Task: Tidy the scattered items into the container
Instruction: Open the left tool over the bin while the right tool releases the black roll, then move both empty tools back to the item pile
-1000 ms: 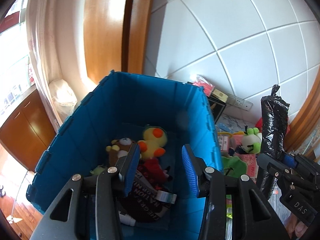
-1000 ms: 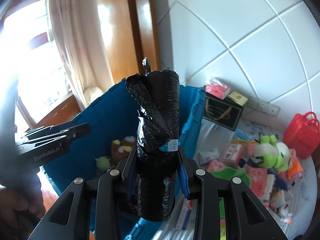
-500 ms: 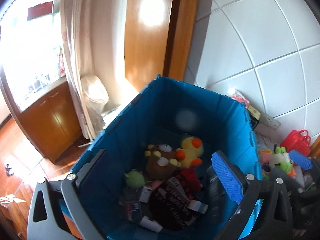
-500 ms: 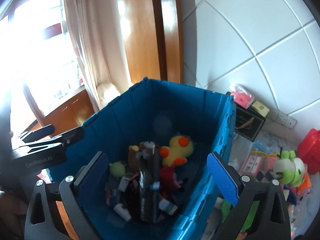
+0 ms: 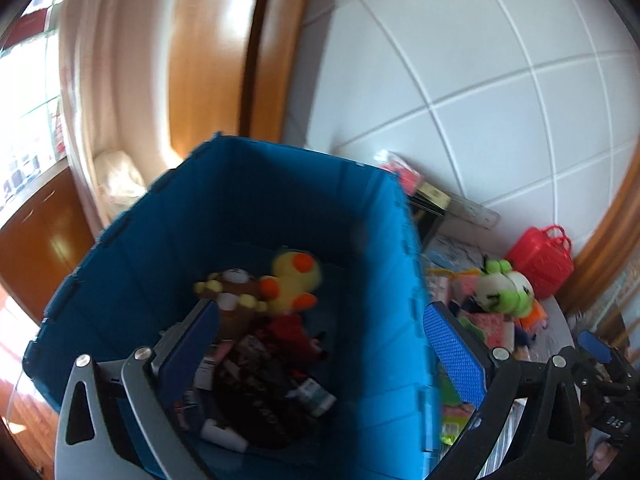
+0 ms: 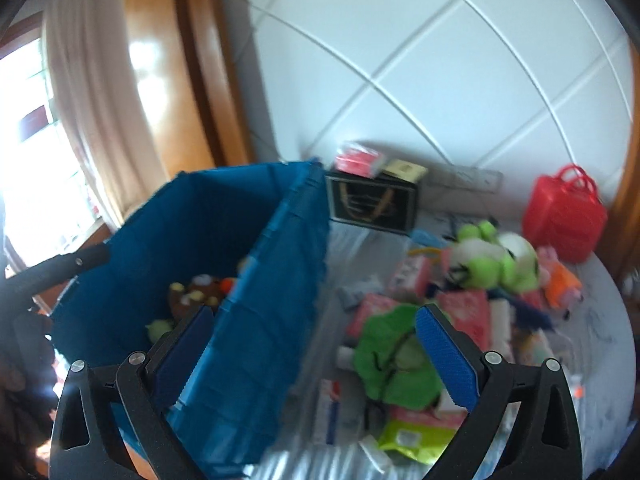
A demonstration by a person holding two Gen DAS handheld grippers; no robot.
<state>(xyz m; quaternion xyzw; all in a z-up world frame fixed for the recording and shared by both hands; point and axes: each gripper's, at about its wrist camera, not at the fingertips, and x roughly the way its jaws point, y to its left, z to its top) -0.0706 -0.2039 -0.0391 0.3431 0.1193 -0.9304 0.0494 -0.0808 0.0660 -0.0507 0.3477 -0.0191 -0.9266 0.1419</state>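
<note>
A blue crate (image 5: 256, 184) holds a yellow duck plush (image 5: 294, 280), a brown bear plush (image 5: 232, 292) and dark packets. My left gripper (image 5: 320, 344) is open and empty over the crate's near right side. My right gripper (image 6: 316, 352) is open and empty, straddling the crate's right wall (image 6: 272, 300). Scattered items lie on the table to the right: a green frog plush (image 6: 492, 264), a green cloth (image 6: 396, 356) and several pink packets (image 6: 464, 312).
A red plastic basket (image 6: 564, 220) stands at the back right by the tiled wall. A black box (image 6: 372, 204) with a pink packet on top stands behind the crate. A wooden door frame and curtain are at the left.
My right gripper opened and dropped the black wrapped roll into the crate, then swung right toward the table. My left gripper opened wide and shifted right.
</note>
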